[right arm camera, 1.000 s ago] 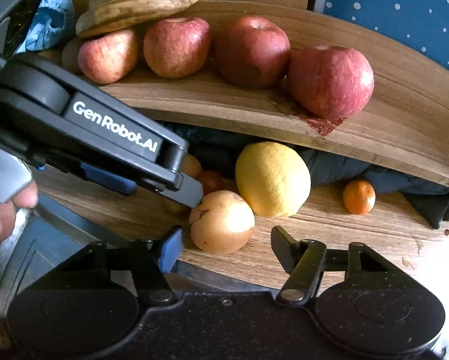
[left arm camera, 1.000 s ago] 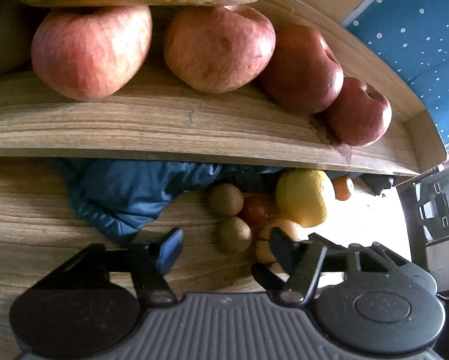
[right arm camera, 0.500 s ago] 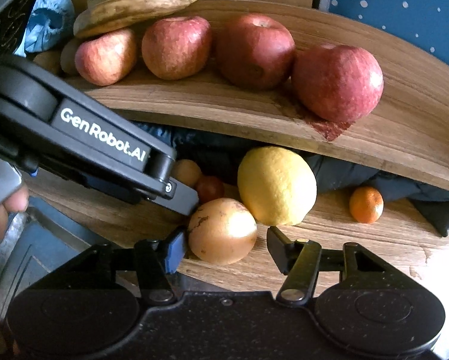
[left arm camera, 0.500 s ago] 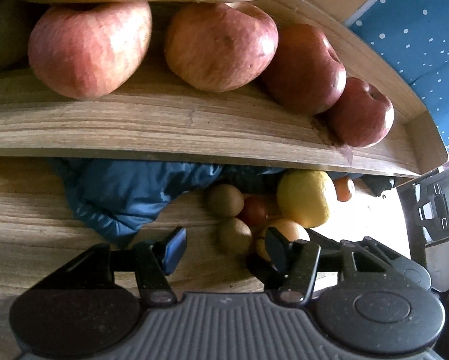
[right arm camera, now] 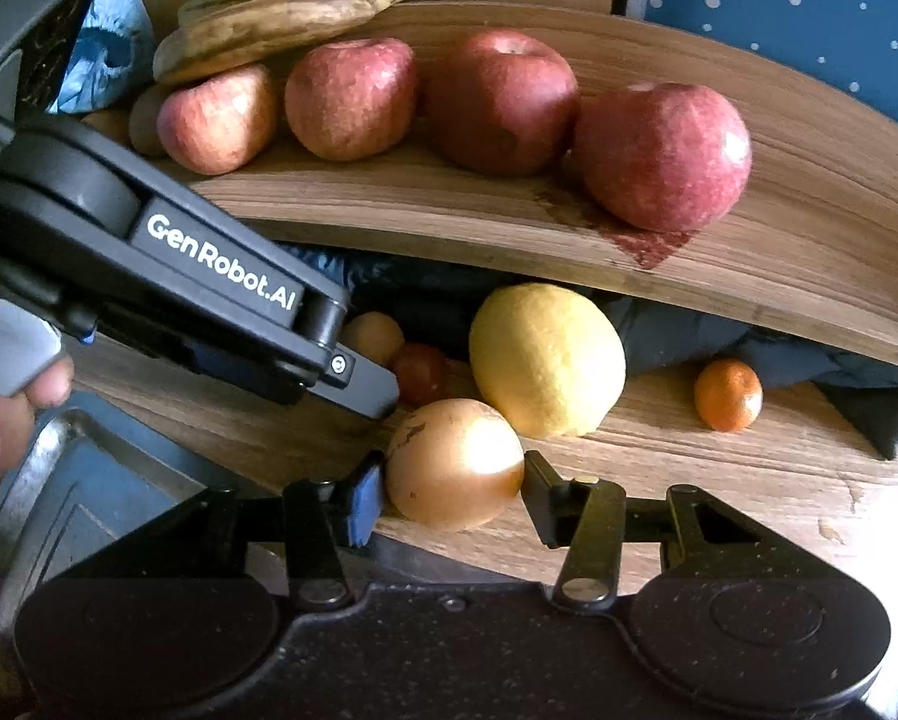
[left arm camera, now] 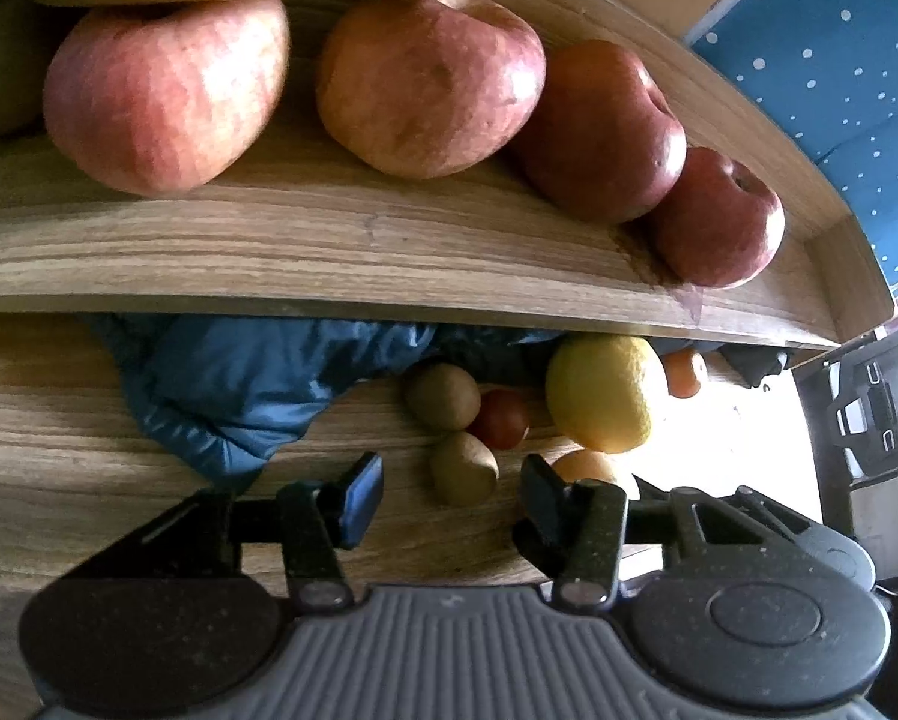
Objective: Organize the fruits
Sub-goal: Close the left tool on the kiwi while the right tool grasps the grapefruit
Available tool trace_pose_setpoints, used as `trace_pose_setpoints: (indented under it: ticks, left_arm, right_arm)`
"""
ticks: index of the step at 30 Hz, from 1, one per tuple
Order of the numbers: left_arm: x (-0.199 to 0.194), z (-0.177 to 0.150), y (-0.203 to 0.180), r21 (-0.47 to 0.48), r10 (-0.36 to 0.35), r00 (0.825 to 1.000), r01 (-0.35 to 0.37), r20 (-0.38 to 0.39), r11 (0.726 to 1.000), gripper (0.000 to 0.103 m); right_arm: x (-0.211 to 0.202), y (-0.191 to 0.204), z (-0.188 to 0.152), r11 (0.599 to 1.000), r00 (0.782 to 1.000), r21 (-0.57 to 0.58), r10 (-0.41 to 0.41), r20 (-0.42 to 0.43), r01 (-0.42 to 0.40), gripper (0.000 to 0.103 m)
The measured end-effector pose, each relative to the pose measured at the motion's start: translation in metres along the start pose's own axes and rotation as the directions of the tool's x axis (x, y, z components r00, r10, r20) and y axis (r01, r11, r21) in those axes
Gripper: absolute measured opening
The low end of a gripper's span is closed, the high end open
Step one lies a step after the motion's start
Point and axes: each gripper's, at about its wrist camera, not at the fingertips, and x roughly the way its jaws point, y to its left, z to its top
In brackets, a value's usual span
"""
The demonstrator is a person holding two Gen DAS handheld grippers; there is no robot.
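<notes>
Left gripper (left arm camera: 449, 480) open above the wooden lower shelf (left arm camera: 89, 450), one brown oval kiwi (left arm camera: 464, 468) now between its fingers, right gripper (right arm camera: 452, 483) nearer than before, jaws now flanking the round tan-orange fruit (right arm camera: 455, 462), large yellow citrus (right arm camera: 548, 360) at one o'clock.

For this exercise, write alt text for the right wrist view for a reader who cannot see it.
The right gripper brackets a pale orange fruit on the lower wooden shelf, beside a large lemon. Four red apples line the upper shelf; the left gripper reaches in.
</notes>
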Motion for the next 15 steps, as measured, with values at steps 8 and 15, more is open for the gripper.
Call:
trace_pose_setpoints:
  ticks: [8,15]
  left_arm:
    - [0.003,0.001,-0.011,0.03,0.021,1.0,-0.02,-0.011,0.999,0.042]
    - [0.005,0.0,-0.012,0.033,0.022,1.0,-0.021,-0.019,0.999,0.031]
  right_arm:
    - [-0.006,0.0,-0.003,1.0,1.0,0.014,-0.014,-0.005,0.014,0.05]
    - [0.001,0.003,0.0,1.0,1.0,0.015,-0.013,-0.01,0.013,0.051]
